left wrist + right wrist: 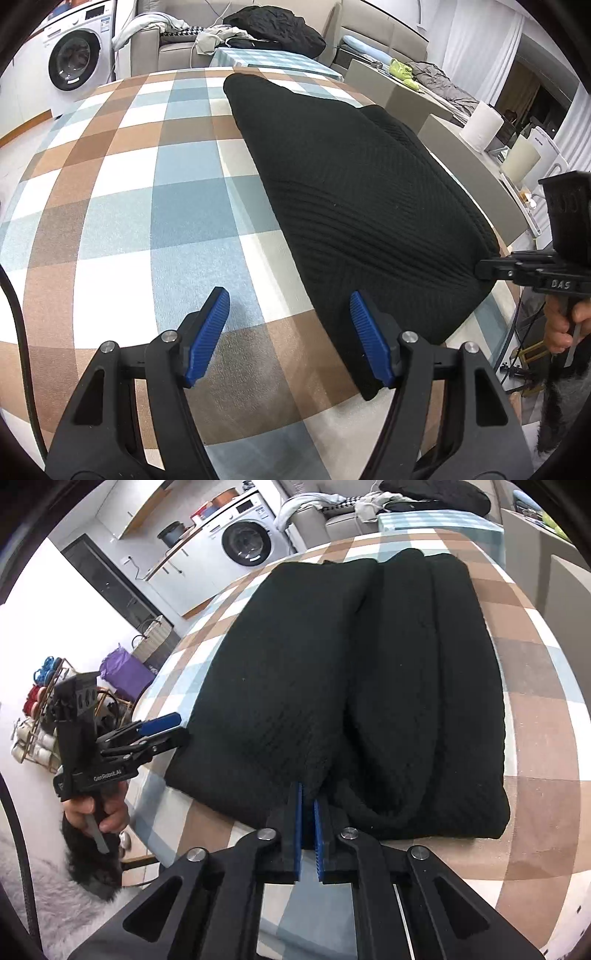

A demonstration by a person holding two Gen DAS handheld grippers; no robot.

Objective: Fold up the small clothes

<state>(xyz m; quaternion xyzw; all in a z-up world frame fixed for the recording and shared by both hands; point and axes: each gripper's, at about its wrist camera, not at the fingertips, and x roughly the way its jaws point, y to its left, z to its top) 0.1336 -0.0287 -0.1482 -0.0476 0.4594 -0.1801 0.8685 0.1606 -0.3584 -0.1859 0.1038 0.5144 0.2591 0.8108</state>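
Observation:
A black knitted garment (pixel 351 192) lies folded lengthwise on the checked tablecloth (pixel 147 206); in the right wrist view (pixel 332 686) it shows several long folds. My left gripper (pixel 290 306) is open over the cloth at the garment's near left edge, its right finger (pixel 369 339) resting on the fabric's corner. It also shows in the right wrist view (pixel 173 727), at the garment's left edge. My right gripper (pixel 307 797) is shut on the garment's near edge, with fabric between the blue pads. It also shows in the left wrist view (pixel 484 267), touching the garment's right edge.
A washing machine (pixel 74 62) stands beyond the table's far left. A sofa (pixel 236 33) with piled clothes sits behind. A second checked table (pixel 277 59) lies beyond. Grey counters with paper rolls (pixel 482 125) run along the right. Bags and a rack (pixel 44 698) stand on the floor.

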